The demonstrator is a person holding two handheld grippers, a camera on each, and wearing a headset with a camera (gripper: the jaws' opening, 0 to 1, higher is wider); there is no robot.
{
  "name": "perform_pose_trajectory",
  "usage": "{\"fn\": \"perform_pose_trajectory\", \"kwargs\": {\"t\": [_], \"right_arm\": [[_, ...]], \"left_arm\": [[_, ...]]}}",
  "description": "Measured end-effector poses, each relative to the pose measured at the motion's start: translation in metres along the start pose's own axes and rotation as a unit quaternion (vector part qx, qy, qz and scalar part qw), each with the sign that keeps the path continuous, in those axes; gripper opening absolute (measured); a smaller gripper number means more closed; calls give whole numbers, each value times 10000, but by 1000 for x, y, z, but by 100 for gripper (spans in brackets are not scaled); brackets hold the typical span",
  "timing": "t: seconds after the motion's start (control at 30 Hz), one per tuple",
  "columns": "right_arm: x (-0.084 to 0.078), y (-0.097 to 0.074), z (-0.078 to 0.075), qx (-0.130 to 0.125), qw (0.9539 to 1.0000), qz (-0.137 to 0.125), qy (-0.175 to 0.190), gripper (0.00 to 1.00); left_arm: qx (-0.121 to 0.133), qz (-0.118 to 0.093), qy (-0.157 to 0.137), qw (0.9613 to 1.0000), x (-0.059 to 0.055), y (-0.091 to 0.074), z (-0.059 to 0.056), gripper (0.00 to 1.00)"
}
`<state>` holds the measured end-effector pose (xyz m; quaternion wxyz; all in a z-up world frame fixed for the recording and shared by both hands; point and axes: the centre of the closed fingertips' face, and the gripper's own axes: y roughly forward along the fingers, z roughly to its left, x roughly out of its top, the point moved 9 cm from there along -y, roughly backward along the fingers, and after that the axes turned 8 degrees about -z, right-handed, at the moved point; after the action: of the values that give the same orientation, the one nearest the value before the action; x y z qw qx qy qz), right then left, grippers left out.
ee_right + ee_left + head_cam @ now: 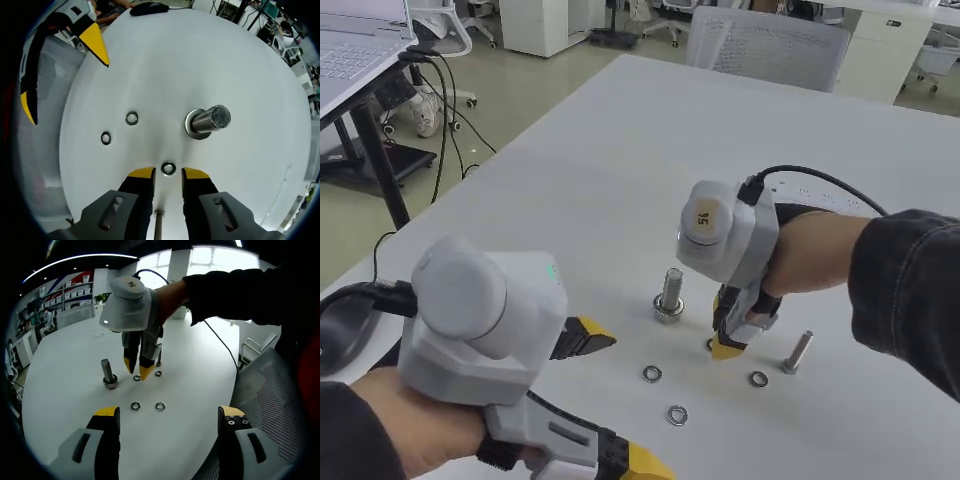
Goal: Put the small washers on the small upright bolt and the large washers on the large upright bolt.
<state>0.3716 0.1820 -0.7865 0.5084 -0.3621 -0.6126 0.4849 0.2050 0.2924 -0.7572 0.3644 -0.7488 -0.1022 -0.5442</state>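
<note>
The large upright bolt (669,294) stands mid-table on a wide ring-like base. The small bolt (798,352) stands to its right. Several small washers lie flat on the table: one (652,374) in front of the large bolt, one (677,415) nearer me, one (758,379) by the small bolt. My right gripper (725,348) points down at the table, jaws slightly apart around another washer (168,168) without touching it. My left gripper (625,400) hovers at the lower left, open wide and empty, with both jaws (169,415) apart.
The white table (620,180) extends far beyond the parts. A laptop (355,45) on a stand with dangling cables sits off the table's left edge. A mesh chair (765,45) stands at the far side. A black cable (810,178) trails from the right gripper.
</note>
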Motion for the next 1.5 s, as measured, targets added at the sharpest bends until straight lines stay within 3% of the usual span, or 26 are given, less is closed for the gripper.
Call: {"fn": "perform_pose_trajectory", "kwargs": {"t": [1.5], "right_arm": [[-1,6,12,-51,9999,-70,-86,14]], "left_arm": [[-9,-13,-29,10000,-4,-3,-6,79]]}}
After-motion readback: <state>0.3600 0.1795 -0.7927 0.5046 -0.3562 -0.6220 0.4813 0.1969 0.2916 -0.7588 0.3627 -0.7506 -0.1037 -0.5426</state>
